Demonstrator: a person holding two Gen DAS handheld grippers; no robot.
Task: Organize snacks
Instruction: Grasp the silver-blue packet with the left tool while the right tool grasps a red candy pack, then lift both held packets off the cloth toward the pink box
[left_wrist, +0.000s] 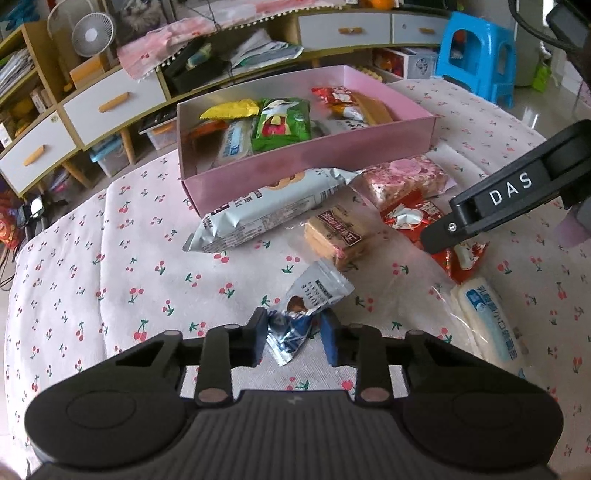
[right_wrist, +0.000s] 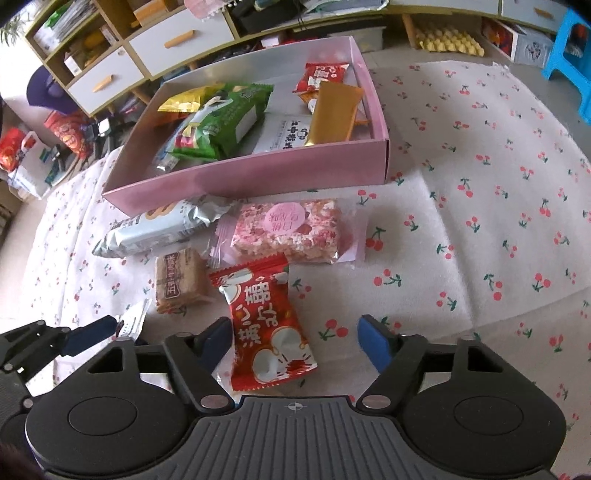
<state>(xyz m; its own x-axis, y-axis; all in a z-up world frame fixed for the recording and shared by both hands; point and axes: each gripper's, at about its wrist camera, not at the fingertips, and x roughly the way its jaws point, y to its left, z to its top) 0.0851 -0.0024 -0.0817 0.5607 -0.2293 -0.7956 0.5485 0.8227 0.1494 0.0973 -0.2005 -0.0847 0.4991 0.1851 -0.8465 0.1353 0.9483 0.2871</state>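
Your left claw (left_wrist: 293, 338) is pinched narrow on a small silver-blue packet (left_wrist: 295, 325), its crumpled lower end caught between the pads, the printed top sticking up over the cherry-print cloth (left_wrist: 110, 258). Your right claw (right_wrist: 295, 341) stands wide, a red packet (right_wrist: 267, 321) lying between its fingers but not squeezed. Beyond lie a brown biscuit pack (right_wrist: 179, 282), a pink rice bar (right_wrist: 288, 229) and a long silver pack (right_wrist: 155, 229) touching the pink box (right_wrist: 258, 177). That box already holds green, yellow, red and gold snacks. A white pack (left_wrist: 487, 325) lies to the right of your left claw.
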